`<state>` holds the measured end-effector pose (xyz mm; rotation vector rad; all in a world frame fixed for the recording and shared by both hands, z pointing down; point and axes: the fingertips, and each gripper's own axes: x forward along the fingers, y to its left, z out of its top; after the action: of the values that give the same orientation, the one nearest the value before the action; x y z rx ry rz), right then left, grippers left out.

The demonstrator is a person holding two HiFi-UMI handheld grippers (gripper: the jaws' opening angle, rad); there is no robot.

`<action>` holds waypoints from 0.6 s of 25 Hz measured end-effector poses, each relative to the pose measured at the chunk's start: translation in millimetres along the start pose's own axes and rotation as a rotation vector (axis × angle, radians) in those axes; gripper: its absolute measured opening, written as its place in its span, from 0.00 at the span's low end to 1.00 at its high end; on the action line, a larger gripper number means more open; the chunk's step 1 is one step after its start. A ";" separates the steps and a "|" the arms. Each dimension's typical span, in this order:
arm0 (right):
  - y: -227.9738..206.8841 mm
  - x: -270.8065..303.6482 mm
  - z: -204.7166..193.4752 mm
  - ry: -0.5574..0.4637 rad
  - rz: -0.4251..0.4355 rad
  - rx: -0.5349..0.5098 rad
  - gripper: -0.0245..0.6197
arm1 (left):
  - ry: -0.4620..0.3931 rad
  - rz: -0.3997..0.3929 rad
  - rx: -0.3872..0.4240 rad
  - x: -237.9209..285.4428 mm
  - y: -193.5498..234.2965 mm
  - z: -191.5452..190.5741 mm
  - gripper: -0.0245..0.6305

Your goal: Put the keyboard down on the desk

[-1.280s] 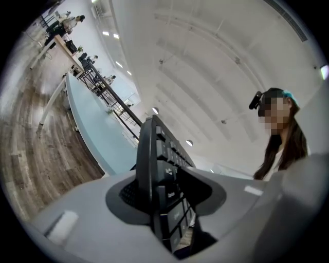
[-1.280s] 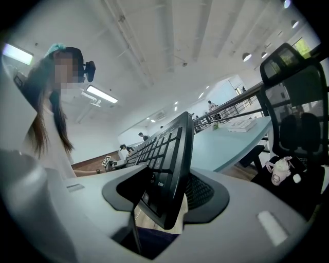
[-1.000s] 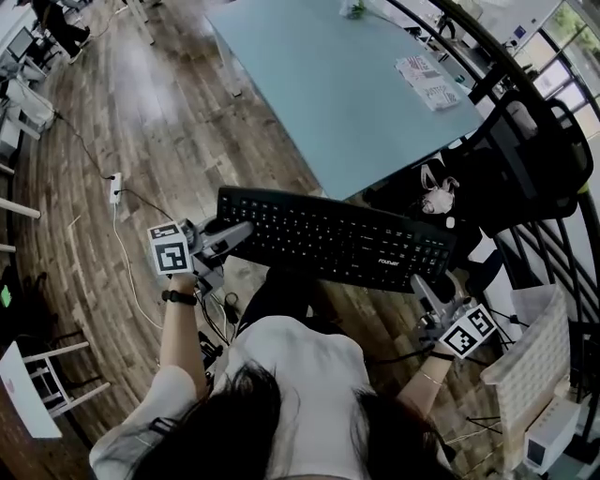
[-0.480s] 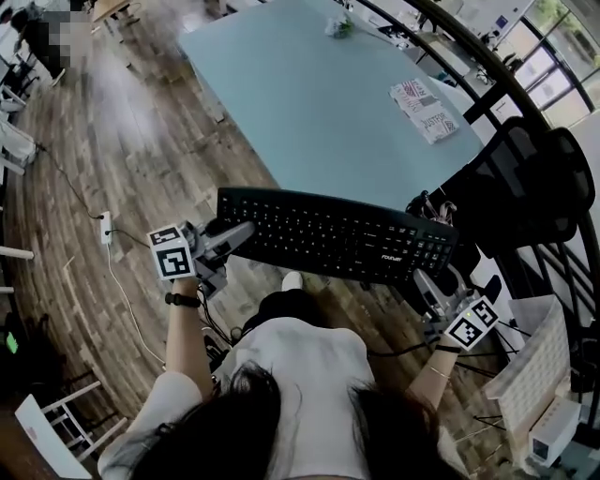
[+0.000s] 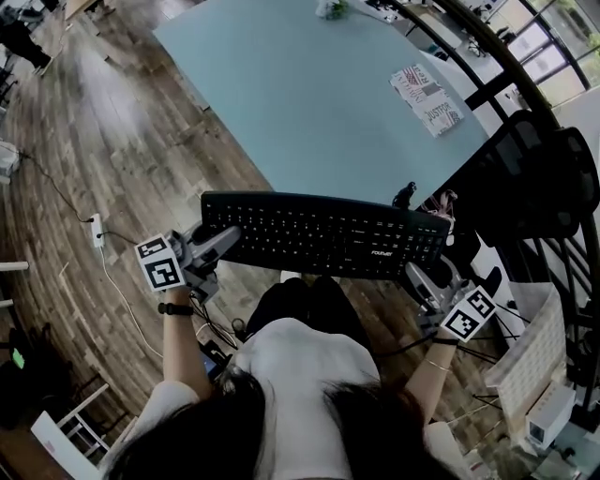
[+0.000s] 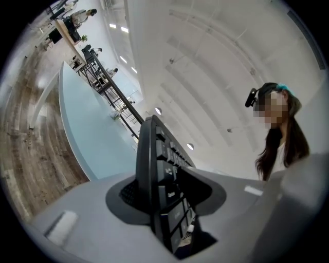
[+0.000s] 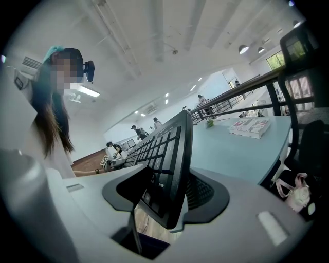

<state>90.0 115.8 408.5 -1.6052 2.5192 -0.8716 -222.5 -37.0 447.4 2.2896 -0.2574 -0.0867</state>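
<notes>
A black keyboard point(image 5: 323, 234) hangs level in the air just short of the near edge of the pale blue desk point(image 5: 300, 84). My left gripper point(image 5: 221, 240) is shut on its left end, and my right gripper point(image 5: 422, 277) is shut on its right end. In the left gripper view the keyboard point(image 6: 157, 174) stands edge-on between the jaws, with the desk point(image 6: 87, 133) beyond it. The right gripper view shows the keyboard point(image 7: 167, 169) clamped the same way, keys facing left, beside the desk point(image 7: 231, 149).
A magazine point(image 5: 427, 97) lies at the desk's far right and a small plant point(image 5: 333, 9) at its far edge. A black office chair point(image 5: 534, 178) stands to the right. A power strip and cable point(image 5: 97, 230) lie on the wooden floor at the left.
The keyboard has moved forward and a little up, closer to the desk's near edge. Both grippers kept their hold on its ends.
</notes>
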 end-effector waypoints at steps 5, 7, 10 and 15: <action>-2.0 1.1 1.5 0.002 0.003 -0.006 0.34 | -0.013 0.004 0.007 -0.1 -1.1 -0.6 0.34; -8.5 4.4 5.7 0.005 0.008 -0.012 0.34 | -0.021 0.008 0.012 4.7 0.9 2.3 0.34; -22.2 9.6 14.4 0.005 0.027 -0.028 0.34 | -0.041 0.016 0.021 15.0 4.6 4.7 0.34; -95.7 31.9 57.6 0.023 0.070 -0.031 0.34 | -0.071 0.057 0.021 79.7 25.8 28.8 0.34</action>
<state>172.3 33.9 413.3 -1.5136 2.6003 -0.8526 -152.9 -91.8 448.9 2.3005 -0.3617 -0.1371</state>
